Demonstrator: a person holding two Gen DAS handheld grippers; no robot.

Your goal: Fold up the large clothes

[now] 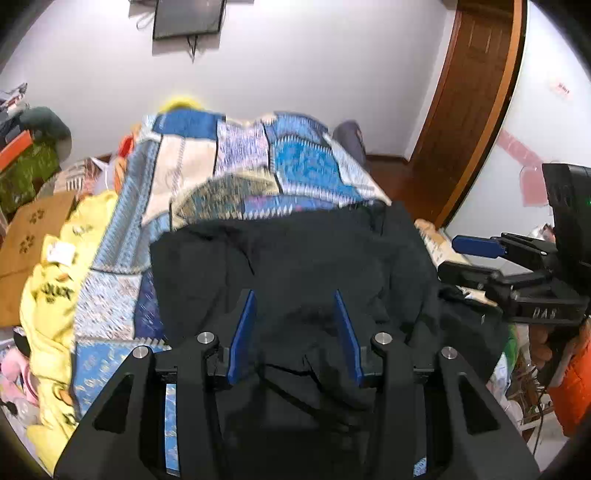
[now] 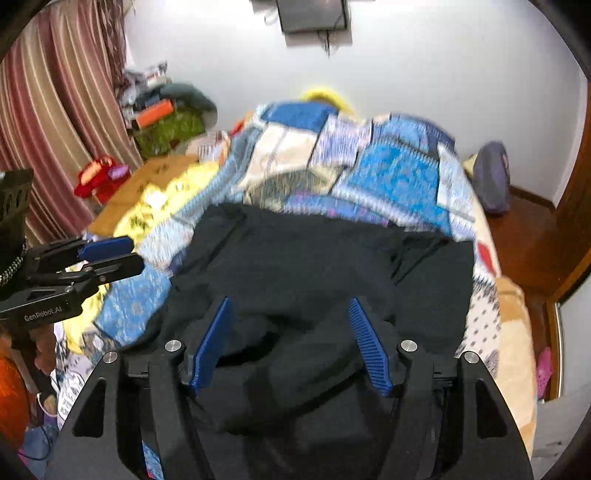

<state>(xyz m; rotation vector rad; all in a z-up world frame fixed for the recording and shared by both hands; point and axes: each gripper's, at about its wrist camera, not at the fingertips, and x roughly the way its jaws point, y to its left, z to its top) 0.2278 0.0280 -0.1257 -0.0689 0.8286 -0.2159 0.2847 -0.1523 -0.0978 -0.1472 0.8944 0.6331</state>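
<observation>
Black garment [image 1: 295,258] spread in folds on a bed, over a blue patchwork quilt [image 1: 258,162], directly beneath and ahead of both sets of fingers. Left gripper [image 1: 297,306] released, blue pads apart, nothing pinched; only rumpled black cloth below the gap, whether touched or not cannot be told. Right gripper [image 2: 291,314] likewise released, ribbed pads spread wider, a hump of the same dark cloth lying under and between them without being squeezed. Seen from the left camera, right gripper's fingers [image 1: 476,245] off to the right of the left fingers, at the garment's edge. Beyond the fingertips, quilt, then a white wall [image 1: 314,66] with a dark screen [image 1: 188,18]. Left of the left fingers, a yellow blanket [image 1: 55,295]. Right of them, a wooden door [image 1: 476,92]. Striped curtain [image 2: 55,110] far left of the right fingers.
</observation>
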